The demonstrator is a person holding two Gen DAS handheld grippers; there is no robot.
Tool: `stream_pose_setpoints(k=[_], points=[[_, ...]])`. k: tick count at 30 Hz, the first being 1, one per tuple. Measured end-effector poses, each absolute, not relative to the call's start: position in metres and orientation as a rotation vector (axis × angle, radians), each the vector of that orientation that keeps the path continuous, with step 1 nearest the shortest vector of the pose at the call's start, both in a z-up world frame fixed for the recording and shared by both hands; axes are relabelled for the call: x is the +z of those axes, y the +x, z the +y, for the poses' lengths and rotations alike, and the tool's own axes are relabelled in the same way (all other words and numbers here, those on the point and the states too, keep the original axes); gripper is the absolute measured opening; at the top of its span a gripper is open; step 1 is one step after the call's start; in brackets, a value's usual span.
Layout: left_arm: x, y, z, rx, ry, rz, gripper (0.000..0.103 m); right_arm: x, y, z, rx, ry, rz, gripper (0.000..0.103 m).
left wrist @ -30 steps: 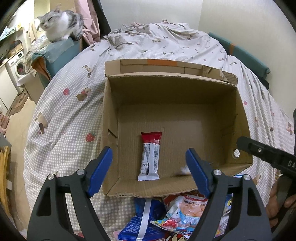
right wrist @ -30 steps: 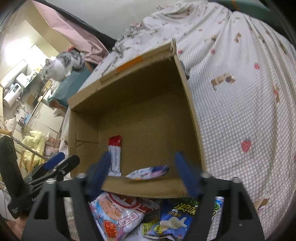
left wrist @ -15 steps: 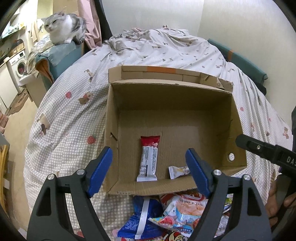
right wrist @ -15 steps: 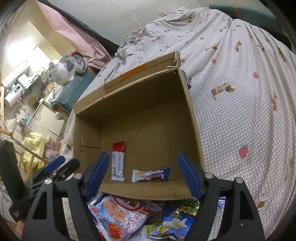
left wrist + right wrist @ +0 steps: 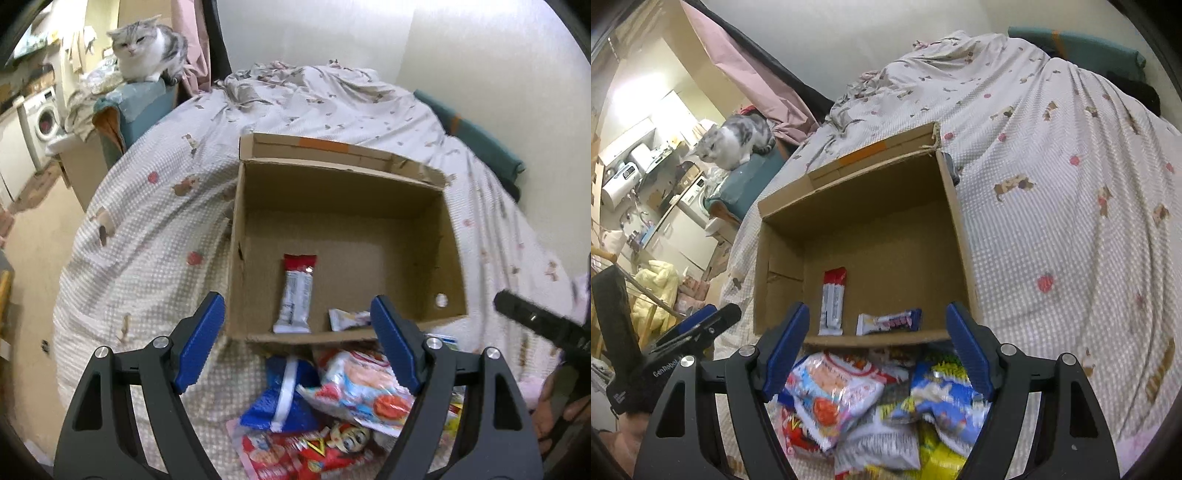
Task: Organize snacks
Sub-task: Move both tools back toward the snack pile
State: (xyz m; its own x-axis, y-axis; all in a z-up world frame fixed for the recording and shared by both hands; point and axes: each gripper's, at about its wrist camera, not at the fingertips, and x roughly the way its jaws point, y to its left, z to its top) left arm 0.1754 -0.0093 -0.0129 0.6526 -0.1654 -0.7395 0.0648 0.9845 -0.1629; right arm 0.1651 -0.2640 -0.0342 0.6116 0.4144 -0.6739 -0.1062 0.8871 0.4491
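Observation:
An open cardboard box (image 5: 421, 221) (image 5: 960, 236) sits on a bed. Inside it lie a red-and-white snack bar (image 5: 297, 293) (image 5: 833, 301) and a small white-and-blue wrapper (image 5: 349, 319) (image 5: 888, 322) near the front wall. A pile of snack bags (image 5: 332, 417) (image 5: 871, 406) rests on the bedcover in front of the box. My left gripper (image 5: 297, 343) hovers open above the pile and the box's front edge, with nothing between its fingers. My right gripper (image 5: 877, 347) is likewise open and empty above the pile. Each gripper shows at the edge of the other's view.
The bed has a checked cover (image 5: 1052, 229) with small printed figures. A grey-and-white cat (image 5: 146, 48) (image 5: 733, 142) sits on a teal seat beyond the bed's far left corner. A washing machine (image 5: 42, 120) and kitchen clutter stand at far left.
A small wrapper dropped from the right gripper into the box and came to rest near the front wall. Both grippers have drawn back and up from the box, so more of the pile shows.

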Motion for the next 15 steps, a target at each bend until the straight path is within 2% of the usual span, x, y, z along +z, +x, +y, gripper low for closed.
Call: stream_pose_setpoints(k=[3,5,7,15], points=[[-0.012,0.164,-0.005,-0.119,-0.13,0.857,0.079,-0.039,0.15,-0.268,0.308,0.416,0.887,0.079],[-0.012,0.159,-0.003,-0.109,-0.134,0.863,0.085,-0.04,0.141,-0.271,0.305,0.423,0.891,0.079],[-0.011,0.152,0.0,-0.097,-0.143,0.862,0.096,-0.041,0.132,-0.274,0.3,0.432,0.896,0.079],[-0.017,0.13,0.0,-0.067,-0.09,0.89,0.096,-0.048,0.109,-0.277,0.277,0.418,0.926,0.079]])
